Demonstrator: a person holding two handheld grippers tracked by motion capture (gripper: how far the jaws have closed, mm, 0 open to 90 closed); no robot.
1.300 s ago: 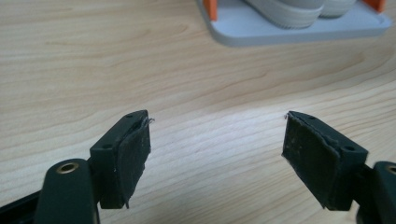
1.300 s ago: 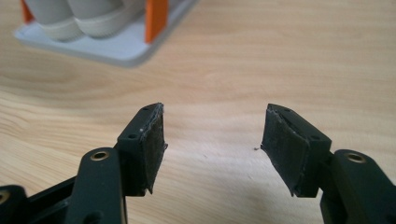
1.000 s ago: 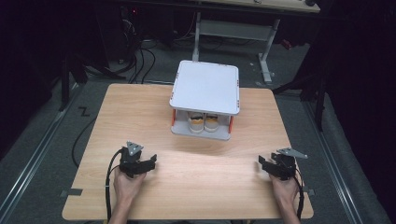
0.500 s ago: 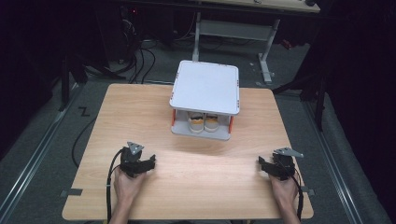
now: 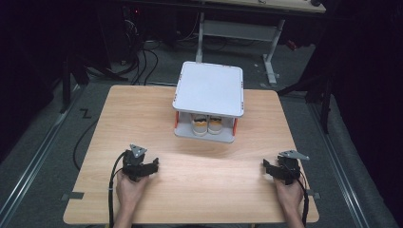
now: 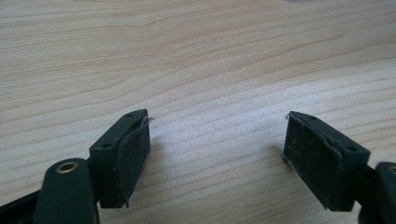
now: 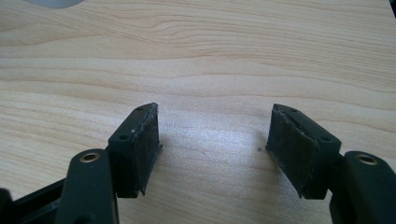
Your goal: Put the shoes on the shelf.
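Pale wood-grain tabletop [image 5: 142, 114] spreads across the middle of the frame, matte and bare near the hands. Centre and toward the top sits a two-level white plastic stand [image 5: 209, 88] with a flat square top and orange posts; under that top, two small white-and-orange cups [image 5: 207, 124] stand side by side. The stand lies up-frame and between both hands, roughly as near to one as the other. At lower left the black left gripper [image 5: 153, 166] rests released, nothing between its pads. At lower right the black right gripper [image 5: 267, 167] has just been opening, its jaws wide over bare wood.
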